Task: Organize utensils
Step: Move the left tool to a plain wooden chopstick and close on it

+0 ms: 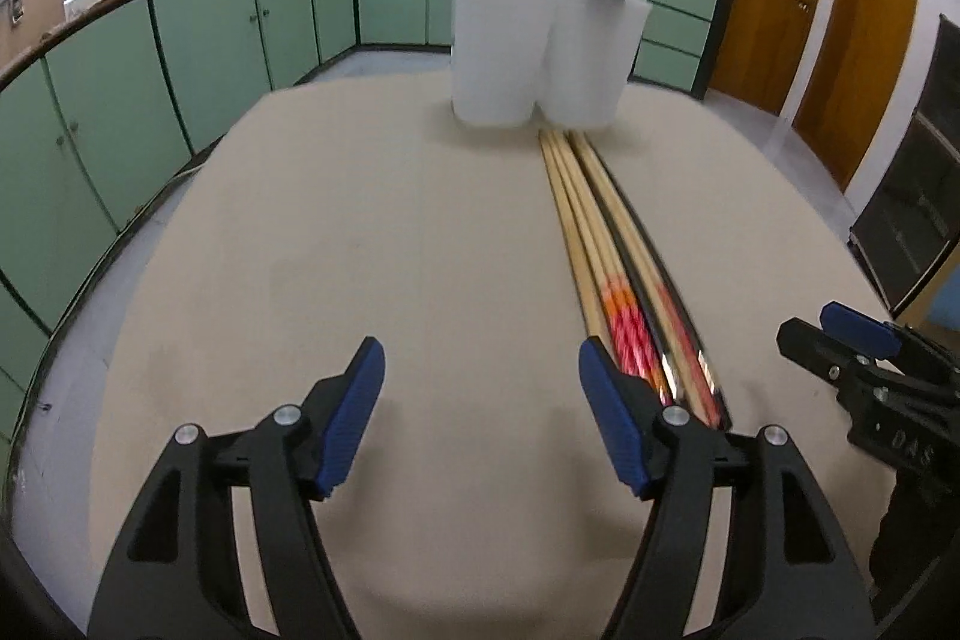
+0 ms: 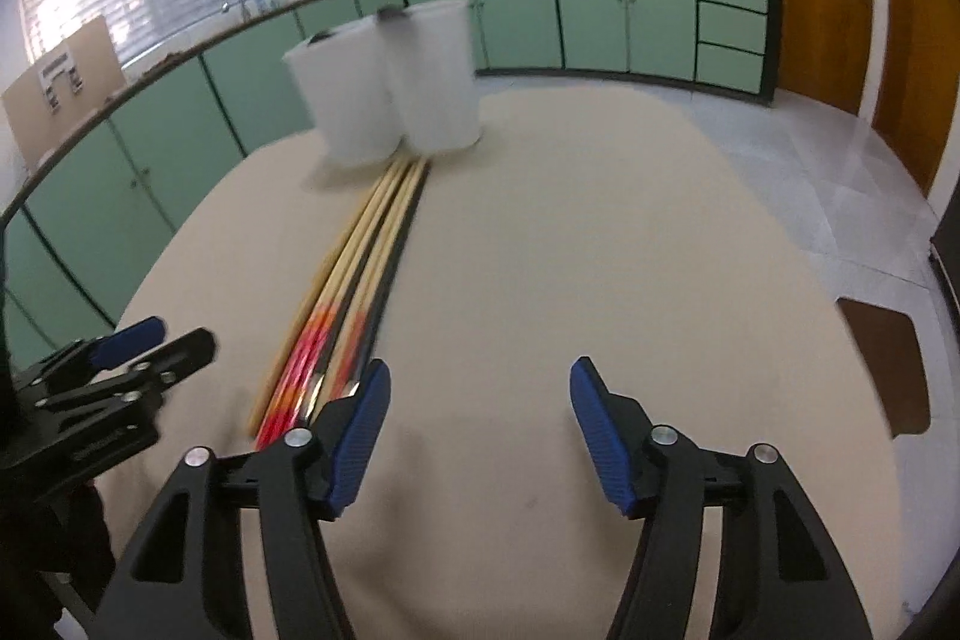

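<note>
While flat, chopsticks [image 1: 591, 220] | long axis toward white holders [image 1: 534, 46]

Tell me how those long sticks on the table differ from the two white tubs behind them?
The chopsticks lie flat in a tight bundle; the white containers stand upright, side by side. The chopsticks are thin, mostly pale wood with red and orange patterned ends and some dark ones among them; the containers are wide, plain and translucent white. Both rest on the beige table, and the chopsticks' far tips reach the containers' base.
</note>
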Demonstrator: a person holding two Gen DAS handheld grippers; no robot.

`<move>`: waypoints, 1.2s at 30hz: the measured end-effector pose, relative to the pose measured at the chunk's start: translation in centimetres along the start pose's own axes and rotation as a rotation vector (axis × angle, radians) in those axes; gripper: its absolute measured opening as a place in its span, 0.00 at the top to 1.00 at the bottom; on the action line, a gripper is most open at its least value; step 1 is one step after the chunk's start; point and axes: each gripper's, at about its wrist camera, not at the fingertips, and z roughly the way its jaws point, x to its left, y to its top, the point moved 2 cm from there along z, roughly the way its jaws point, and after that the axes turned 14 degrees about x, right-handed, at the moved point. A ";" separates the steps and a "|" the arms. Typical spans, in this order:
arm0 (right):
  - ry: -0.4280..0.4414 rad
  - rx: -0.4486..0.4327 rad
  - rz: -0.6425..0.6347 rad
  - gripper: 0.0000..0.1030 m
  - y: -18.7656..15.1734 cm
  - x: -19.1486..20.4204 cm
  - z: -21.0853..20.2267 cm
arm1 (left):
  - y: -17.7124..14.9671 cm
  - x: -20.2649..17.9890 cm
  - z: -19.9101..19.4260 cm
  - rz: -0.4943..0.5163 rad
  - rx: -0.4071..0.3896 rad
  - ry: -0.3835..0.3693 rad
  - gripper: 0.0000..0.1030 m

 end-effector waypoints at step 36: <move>-0.027 0.068 -0.109 0.93 -0.7 2.9 1.5 | -2.7 -2.0 0.7 0.031 0.054 -0.003 0.32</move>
